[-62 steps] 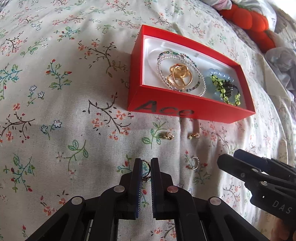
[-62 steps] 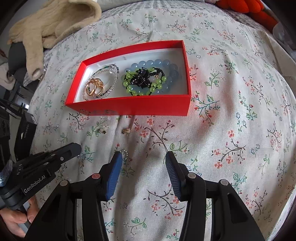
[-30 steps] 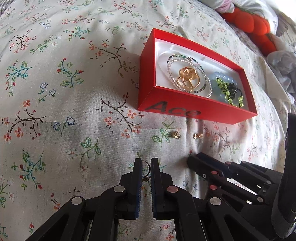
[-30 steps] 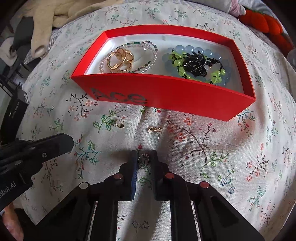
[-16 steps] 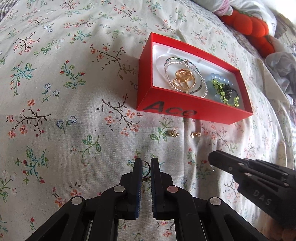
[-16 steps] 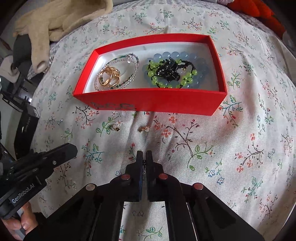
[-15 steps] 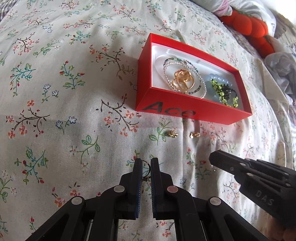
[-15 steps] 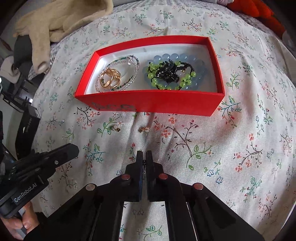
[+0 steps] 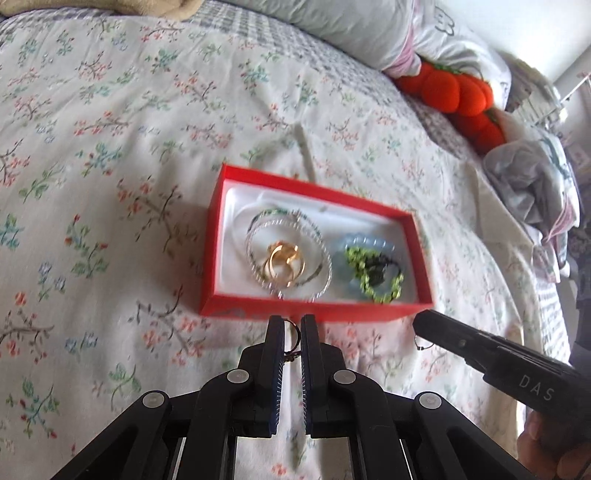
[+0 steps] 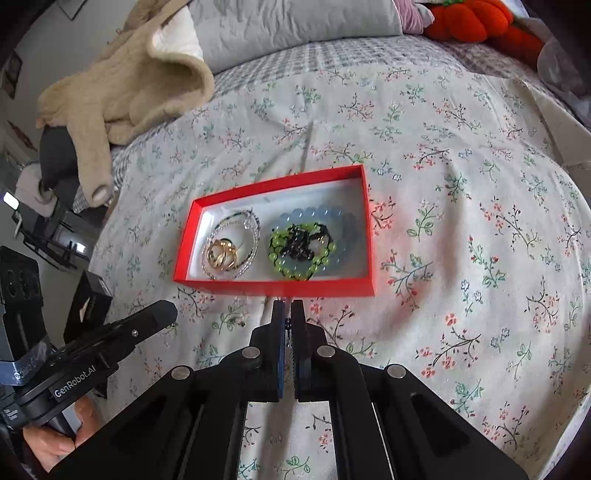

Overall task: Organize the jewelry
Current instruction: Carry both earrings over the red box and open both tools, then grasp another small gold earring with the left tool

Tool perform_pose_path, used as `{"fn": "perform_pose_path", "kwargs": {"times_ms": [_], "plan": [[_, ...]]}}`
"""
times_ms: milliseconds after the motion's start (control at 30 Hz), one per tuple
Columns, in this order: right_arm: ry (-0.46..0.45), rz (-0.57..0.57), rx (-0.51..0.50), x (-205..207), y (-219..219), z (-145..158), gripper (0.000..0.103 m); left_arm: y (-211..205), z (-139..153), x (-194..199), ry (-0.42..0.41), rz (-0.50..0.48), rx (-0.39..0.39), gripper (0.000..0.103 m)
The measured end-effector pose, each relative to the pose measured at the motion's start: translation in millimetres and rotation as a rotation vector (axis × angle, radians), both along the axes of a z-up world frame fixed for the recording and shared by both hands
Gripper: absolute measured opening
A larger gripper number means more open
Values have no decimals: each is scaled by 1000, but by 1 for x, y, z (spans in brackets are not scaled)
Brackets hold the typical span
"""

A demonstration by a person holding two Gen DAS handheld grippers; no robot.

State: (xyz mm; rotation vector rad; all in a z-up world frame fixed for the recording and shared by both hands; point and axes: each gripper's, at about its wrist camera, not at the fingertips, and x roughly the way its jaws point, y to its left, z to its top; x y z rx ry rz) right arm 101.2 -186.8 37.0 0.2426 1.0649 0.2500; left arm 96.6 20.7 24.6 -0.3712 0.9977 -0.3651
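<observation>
A red box [image 9: 295,314] [image 10: 273,287] with a white lining lies on the floral bedspread. It holds gold rings [image 9: 284,262] [image 10: 221,254], clear bead bracelets, and green, black and blue bead bracelets [image 9: 373,271] [image 10: 301,245]. My left gripper [image 9: 291,328] is shut on a small hoop earring [image 9: 292,334], raised just in front of the box's near wall. My right gripper [image 10: 288,314] is shut on a small silver ring [image 10: 287,325], also raised before the near wall. That ring shows hanging under the right gripper in the left wrist view [image 9: 423,345].
An orange plush pumpkin [image 9: 454,92] [image 10: 476,18] and grey pillows [image 10: 295,22] lie at the bed's far end. A beige knitted garment [image 10: 129,81] lies at the far left. Crumpled cloth [image 9: 532,188] lies at the right. An earring [image 10: 236,323] lies on the bedspread near the box.
Both grippers have lifted away from the bedspread with their pieces and drawn level with the box's near wall. The box now looks smaller and farther below.
</observation>
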Motion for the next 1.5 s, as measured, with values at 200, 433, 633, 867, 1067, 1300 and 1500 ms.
{"fn": "perform_pose_path", "kwargs": {"times_ms": [200, 433, 633, 867, 1067, 1300, 1500], "plan": [[-56, -72, 91, 16, -24, 9, 2, -13, -6, 21, -11, -9, -60, 3], [-25, -85, 91, 27, -32, -1, 3, -33, -13, 36, -15, -41, -50, 3], [-50, -56, 132, 28, -31, -3, 4, -36, -16, 41, 12, -27, -29, 25], [-70, -50, 121, 20, -37, 10, 22, -32, 7, 19, -47, -23, 56, 48], [-60, -21, 60, 3, -34, 14, 37, -23, 5, 4, -30, 11, 145, 64], [-41, 24, -64, -25, -24, 4, 51, -7, -14, -15, -3, 85, 233, 78], [-42, 53, -114, -43, -18, -13, 56, -12, -38, -30, -89, 68, 313, 78]]}}
